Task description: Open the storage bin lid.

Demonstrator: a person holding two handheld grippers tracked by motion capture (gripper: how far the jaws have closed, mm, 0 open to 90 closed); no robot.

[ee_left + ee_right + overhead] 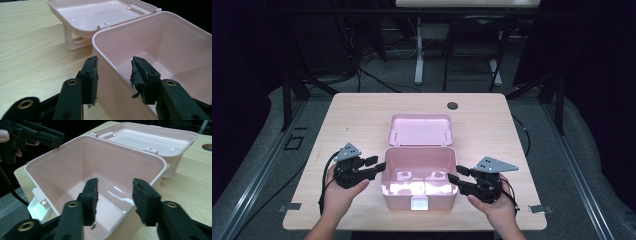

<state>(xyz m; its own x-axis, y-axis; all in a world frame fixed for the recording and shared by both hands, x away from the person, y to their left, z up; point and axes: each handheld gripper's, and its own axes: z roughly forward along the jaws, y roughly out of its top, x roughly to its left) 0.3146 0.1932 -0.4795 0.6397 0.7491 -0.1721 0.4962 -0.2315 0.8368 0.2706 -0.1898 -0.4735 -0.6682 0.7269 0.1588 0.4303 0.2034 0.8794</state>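
- On the left of the pale wooden bench (352, 125), the person's left hand (337, 197) holds the left gripper (378, 166) with its grey three-cornered plate on top; its jaws stand apart, straddling the left wall of the box, one outside and one over the inside, seen closely in the left gripper view, where neither pad is clearly pressing on the wall.
- At the middle, nearer the front edge, sits the pink plastic lunch box with rounded corners (419, 182), its lid (421, 129) swung fully back and lying open behind it, inner face up, joined at the rear hinges.
- Inside, the box is glossy and bare, with light reflecting off its floor; a white latch tab (420, 203) hangs on the front wall.
- From the left gripper view, a looped pink handle (72, 40) under the lid rests on the bench, propping the lid.
- To the right, the right hand (494, 207) holds the right gripper (453, 177), its jaws spread around the right wall of the box in the same fashion, one over the inside and one outside.
- Far back on the bench, right of centre, is a round dark cable hole (453, 105).
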